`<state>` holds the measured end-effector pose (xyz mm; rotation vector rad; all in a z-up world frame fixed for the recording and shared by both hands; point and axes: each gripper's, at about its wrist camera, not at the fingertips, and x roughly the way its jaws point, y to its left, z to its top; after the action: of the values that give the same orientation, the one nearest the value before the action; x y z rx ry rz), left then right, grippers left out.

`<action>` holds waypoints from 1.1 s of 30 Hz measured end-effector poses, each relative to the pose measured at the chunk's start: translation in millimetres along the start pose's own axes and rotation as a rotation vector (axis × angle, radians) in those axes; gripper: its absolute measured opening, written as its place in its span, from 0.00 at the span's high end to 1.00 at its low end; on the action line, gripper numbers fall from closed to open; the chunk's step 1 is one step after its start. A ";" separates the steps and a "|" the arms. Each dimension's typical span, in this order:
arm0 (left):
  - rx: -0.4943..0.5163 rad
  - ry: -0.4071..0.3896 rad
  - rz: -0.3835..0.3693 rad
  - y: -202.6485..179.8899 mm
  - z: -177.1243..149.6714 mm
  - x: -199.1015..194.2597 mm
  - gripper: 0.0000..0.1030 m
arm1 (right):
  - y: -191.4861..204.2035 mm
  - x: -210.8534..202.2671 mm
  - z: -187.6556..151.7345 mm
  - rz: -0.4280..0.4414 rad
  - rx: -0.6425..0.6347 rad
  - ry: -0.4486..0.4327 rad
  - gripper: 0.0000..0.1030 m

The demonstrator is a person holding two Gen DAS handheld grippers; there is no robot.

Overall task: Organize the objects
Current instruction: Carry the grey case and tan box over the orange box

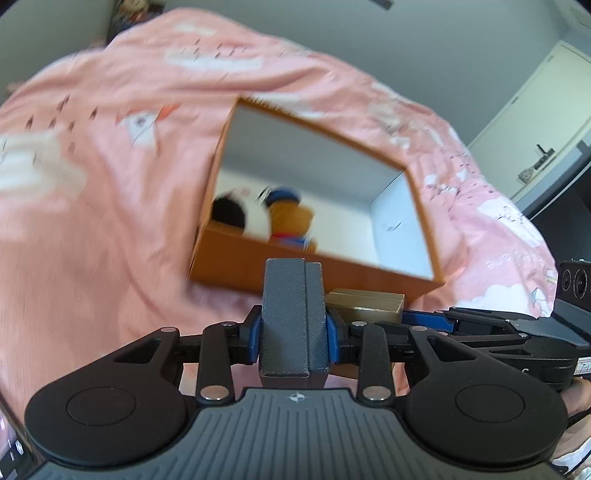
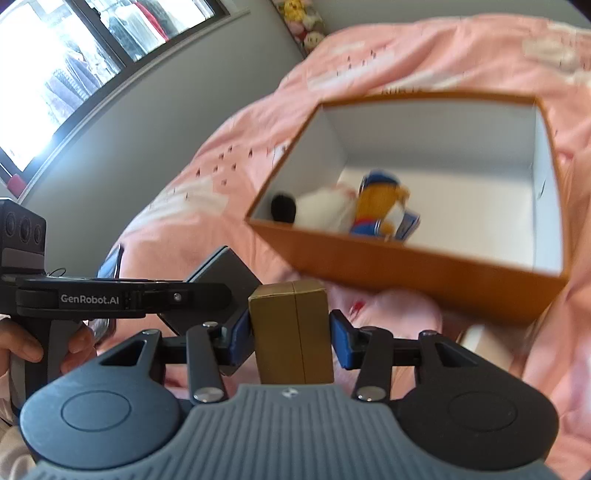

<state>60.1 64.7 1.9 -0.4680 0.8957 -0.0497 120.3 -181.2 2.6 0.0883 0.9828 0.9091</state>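
A dark grey box point(image 1: 291, 314) stands upright between the blue pads of my left gripper point(image 1: 293, 325), which is shut on it. My right gripper point(image 2: 291, 336) is shut on a gold box point(image 2: 291, 325), also seen in the left wrist view as the gold box point(image 1: 365, 302) just right of the grey one. Both grippers hang side by side above the bed, just in front of an open orange storage box point(image 2: 406, 273) with white inner walls. Inside it lie an orange-and-blue plush toy point(image 2: 380, 206) and a white-and-black plush point(image 2: 325, 210).
A pink patterned bedspread point(image 1: 110, 184) covers the bed under the orange box point(image 1: 229, 269). A window point(image 2: 74, 55) and a grey wall lie to the left, and plush toys point(image 2: 303, 18) sit at the far end. A hand point(image 2: 22, 347) grips the left tool's handle.
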 end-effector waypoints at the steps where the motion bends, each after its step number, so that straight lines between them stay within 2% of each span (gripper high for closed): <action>1: 0.009 -0.012 -0.008 -2.9 5.0 -0.9 0.63 | -0.3 -4.3 3.9 -0.006 -0.006 -0.013 0.53; 10: 0.070 -0.116 -0.047 -19.3 48.4 -0.7 0.63 | -5.9 -31.6 48.2 -0.057 -0.042 -0.141 0.53; 16: 0.083 -0.176 -0.050 -26.4 71.8 10.4 0.63 | -19.8 -35.4 72.3 -0.097 -0.018 -0.206 0.53; 24: 0.063 -0.161 -0.073 -16.7 111.0 50.2 0.63 | -53.5 -16.9 97.9 -0.182 0.039 -0.216 0.53; 33: 0.001 -0.127 -0.064 1.2 147.5 111.8 0.63 | -83.4 14.4 115.7 -0.206 0.098 -0.202 0.53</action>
<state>242.8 94.5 -2.9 -0.4937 0.7564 -0.0786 262.0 -187.7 22.8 0.1556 0.8305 0.6495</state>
